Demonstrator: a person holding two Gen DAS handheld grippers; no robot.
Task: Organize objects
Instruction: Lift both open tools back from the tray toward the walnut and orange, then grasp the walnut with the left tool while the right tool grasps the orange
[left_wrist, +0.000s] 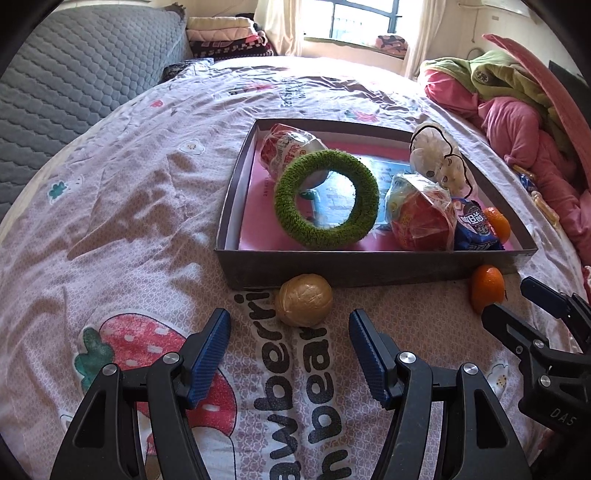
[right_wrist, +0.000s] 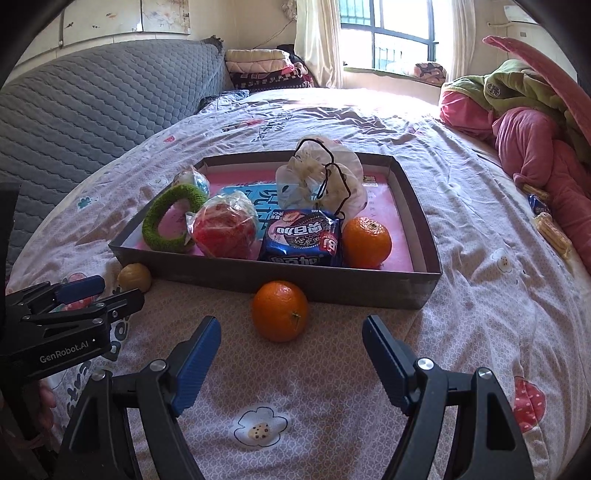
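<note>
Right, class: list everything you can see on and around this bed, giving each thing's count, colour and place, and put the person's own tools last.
Box: one, dark, shallow, on the bedsheet.
Oranges: two; one inside the box, one on the sheet in front of it.
Walnut: one, tan, on the sheet at the box's front wall.
Ring: one, fuzzy green, leaning in the box.
Biscuit packet: one, blue, in the box.
Wrapped red snacks: two, in the box.
White bag: one, in the box.
Bedsheet: pinkish, printed.
Clothes heap: pink and green, far right.
Left gripper: fingers open, before the walnut.
Right gripper: fingers open, before the orange.
</note>
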